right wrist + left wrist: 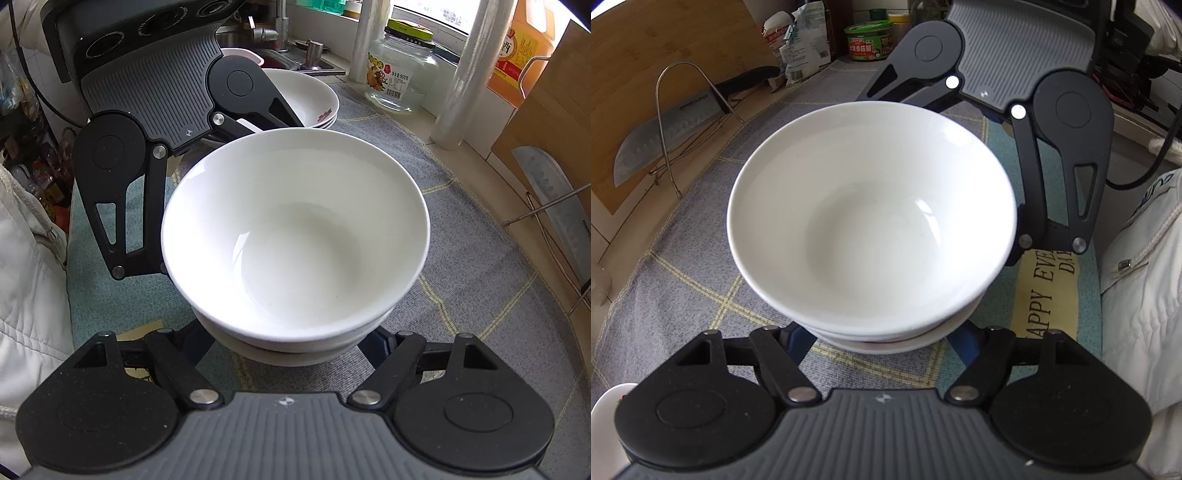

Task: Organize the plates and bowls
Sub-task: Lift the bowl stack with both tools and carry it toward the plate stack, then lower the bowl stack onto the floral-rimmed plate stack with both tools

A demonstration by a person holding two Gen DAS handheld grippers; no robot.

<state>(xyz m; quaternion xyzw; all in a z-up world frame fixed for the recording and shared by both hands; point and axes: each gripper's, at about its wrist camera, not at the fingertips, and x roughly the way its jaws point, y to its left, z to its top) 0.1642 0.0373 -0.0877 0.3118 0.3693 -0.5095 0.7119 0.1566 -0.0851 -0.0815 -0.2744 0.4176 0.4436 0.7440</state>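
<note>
Bowl stack: a plain white bowl [871, 221] sits nested in at least one more bowl [886, 341] beneath it, upright, mouth up, on the grey checked cloth [701, 280] that covers the table. Stacked this way the bowls can likely be shifted as one unit.

Place of the stack: in the middle of the cloth; every other thing here is placed from it.

Left gripper [882, 343]: it reaches in under one side of the stack, its blue fingers [798, 347] either side of the lower bowl's base. The rims hide the tips, so I cannot tell whether they press on the bowl or stand just clear.

Right gripper [291, 350]: it comes from the opposite side, facing the left one, fingers [384, 345] likewise straddling the base under the rim. Grasping or released: I cannot tell.

Why both: probably to lift the stack from two sides and keep it level.

Second stack [317, 99]: shallow white dishes with a red pattern, beyond the bowl stack, towards the sink [280, 55].

Knife rack [676, 129]: a wire stand with a cleaver [661, 136] against a wooden board [665, 74], well apart from the bowl stack, off the cloth's edge.

Jar [402, 70]: empty glass, beyond the bowl stack by the window.
</note>
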